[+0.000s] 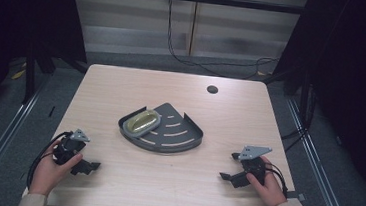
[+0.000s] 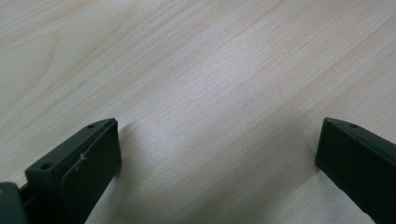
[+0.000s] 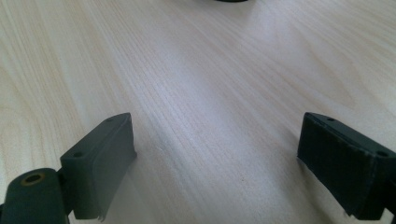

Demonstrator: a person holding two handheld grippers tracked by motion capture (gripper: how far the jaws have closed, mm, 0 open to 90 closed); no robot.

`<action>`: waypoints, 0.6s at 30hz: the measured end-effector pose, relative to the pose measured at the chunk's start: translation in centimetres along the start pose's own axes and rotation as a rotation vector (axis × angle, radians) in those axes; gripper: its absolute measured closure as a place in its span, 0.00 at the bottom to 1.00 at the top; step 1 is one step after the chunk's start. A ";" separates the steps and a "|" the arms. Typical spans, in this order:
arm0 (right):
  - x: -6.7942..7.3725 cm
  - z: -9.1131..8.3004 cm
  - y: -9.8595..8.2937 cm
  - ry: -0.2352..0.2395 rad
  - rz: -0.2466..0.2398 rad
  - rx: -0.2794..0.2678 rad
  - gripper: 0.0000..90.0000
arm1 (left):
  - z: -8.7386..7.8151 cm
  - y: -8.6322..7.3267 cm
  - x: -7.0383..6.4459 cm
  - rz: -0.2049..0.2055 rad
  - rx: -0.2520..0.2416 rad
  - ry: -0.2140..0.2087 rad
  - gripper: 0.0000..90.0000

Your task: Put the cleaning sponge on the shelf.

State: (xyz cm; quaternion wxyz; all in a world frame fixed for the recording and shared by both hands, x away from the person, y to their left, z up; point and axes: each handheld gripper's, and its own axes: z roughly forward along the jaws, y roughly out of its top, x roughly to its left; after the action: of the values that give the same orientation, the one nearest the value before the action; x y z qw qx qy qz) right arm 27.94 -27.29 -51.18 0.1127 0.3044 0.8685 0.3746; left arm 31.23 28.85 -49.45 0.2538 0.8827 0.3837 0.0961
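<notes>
in the high view a dark fan-shaped rack sits mid-table, with an oval soap dish resting on its left part, long axis running from near-left to far-right. the left gripper rests near the front left corner, the right gripper near the front right; the dish lies ahead and inward of both, somewhat closer to the left one. in the left gripper view the jaws stand wide apart over bare table, holding nothing. in the right gripper view the jaws are likewise spread and empty, with a dark edge, probably the rack, at the top.
</notes>
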 end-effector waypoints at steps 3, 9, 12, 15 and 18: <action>0.0 0.0 0.0 0.000 0.001 -0.001 0.12 | -0.1 -0.2 0.1 0.007 -0.011 -0.006 0.00; 0.0 0.0 0.0 0.000 0.000 0.000 0.12 | -0.1 -0.8 0.0 0.004 -0.060 0.003 0.00; 0.0 0.0 0.0 0.000 0.000 0.000 0.12 | -0.1 -1.0 0.1 0.009 -0.079 0.003 0.00; 0.0 0.0 0.0 0.000 0.001 0.000 0.12 | -0.1 -1.1 0.1 0.009 -0.082 -0.004 0.00; 0.0 0.0 0.0 0.000 0.000 0.000 0.12 | -0.1 -1.3 0.1 0.008 -0.100 -0.001 0.00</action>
State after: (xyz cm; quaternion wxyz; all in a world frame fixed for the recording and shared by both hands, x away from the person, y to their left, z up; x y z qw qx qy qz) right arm 27.93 -27.29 -51.18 0.1126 0.3045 0.8685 0.3746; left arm 30.43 29.70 -50.04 0.2976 0.8704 0.3749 0.1156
